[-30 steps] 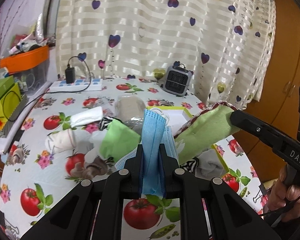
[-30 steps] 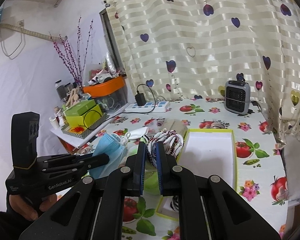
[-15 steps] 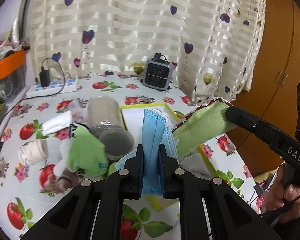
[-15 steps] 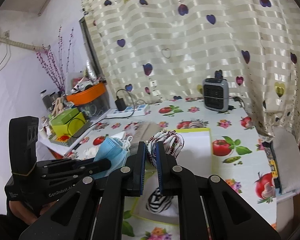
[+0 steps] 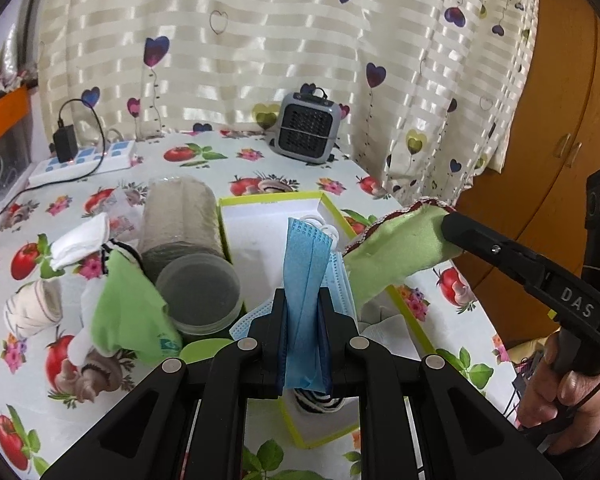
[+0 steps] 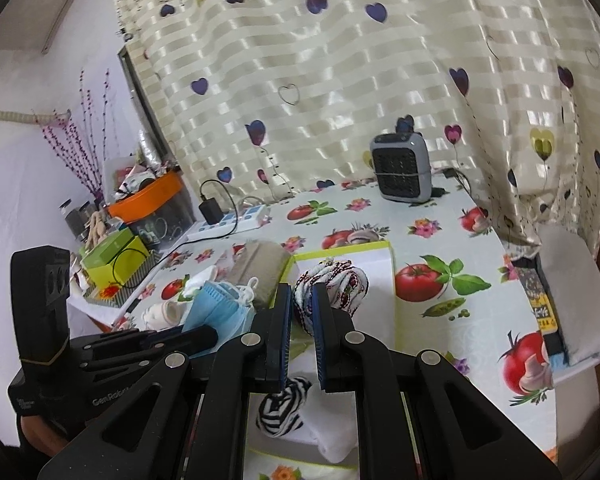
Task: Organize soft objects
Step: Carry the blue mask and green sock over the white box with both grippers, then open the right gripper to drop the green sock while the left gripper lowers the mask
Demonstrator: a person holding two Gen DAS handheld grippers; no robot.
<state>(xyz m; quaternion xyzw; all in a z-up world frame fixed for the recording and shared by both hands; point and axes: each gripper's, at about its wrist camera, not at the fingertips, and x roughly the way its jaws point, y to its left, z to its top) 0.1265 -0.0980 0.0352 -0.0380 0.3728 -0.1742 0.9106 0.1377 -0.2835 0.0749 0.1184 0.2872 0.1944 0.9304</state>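
Note:
My left gripper (image 5: 303, 300) is shut on a folded blue face mask (image 5: 304, 264) that stands up between its pads, above the near half of a white box with a yellow-green rim (image 5: 268, 200). In the right wrist view my right gripper (image 6: 302, 300) is shut on a green cloth with red-and-white trim (image 6: 336, 284), held over the same box (image 6: 384, 246). From the left wrist view this cloth (image 5: 396, 252) hangs from the right gripper (image 5: 448, 222) beside the mask. A black-and-white striped sock (image 6: 284, 404) and a white cloth (image 6: 332, 436) lie in the box.
Left of the box lie a clear plastic jar (image 5: 180, 240) on its side, a green piece (image 5: 128, 312) and rolled white socks (image 5: 32, 312). A grey heater (image 5: 306, 128) and a power strip (image 5: 84, 160) stand by the curtain. The table's edge and a wooden cupboard (image 5: 560, 120) are at right.
Both grippers have carried the mask and the green cloth to the right and a little lower, from over the loose pile to over the box. Both grips look unchanged.

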